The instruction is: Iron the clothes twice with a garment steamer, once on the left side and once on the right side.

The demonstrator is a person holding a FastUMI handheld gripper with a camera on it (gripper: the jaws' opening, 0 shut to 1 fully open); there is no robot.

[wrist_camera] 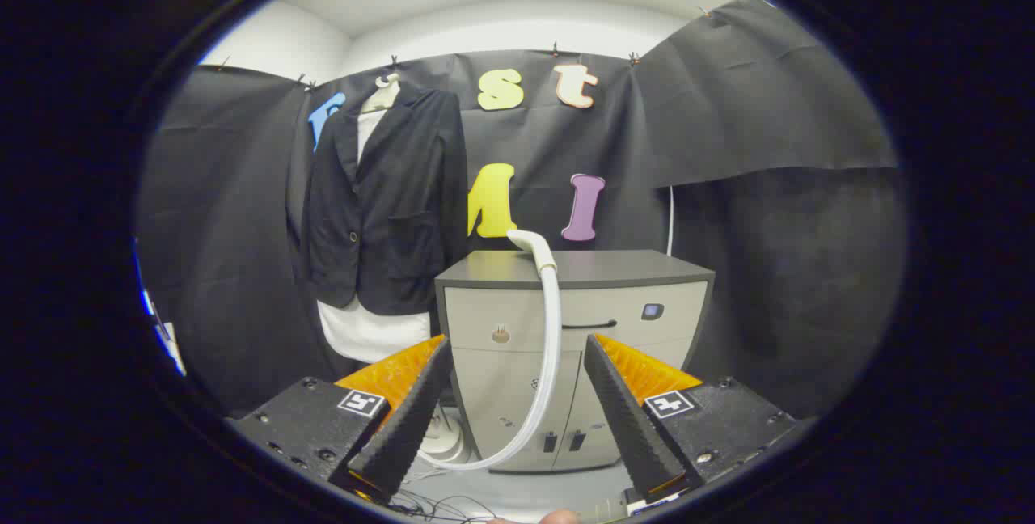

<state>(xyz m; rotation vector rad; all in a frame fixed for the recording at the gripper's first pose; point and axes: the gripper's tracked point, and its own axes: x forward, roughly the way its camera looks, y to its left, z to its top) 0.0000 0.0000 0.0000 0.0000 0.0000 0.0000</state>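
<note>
1. Beyond your claw (517, 346), whose fingers stand apart with nothing between them, you face a grey cabinet (576, 330) standing on the floor (558, 492).
2. On the cabinet's dark top (623, 267) rests the steamer head (530, 242), its white hose (550, 354) dropping down the cabinet's front.
3. The hose curves to a white steamer base (445, 435) on the floor, just beside the cabinet.
4. Thin dark wires (441, 504) lie on the floor nearest your claw.

Black cloth (768, 144) drapes the booth's far and side walls, clipped along its top edge. Above it run white walls (517, 35) and a white ceiling with a light (partly cut off). A grey-topped cabinet (639, 269) stands centre on pale floor (558, 496).
</note>
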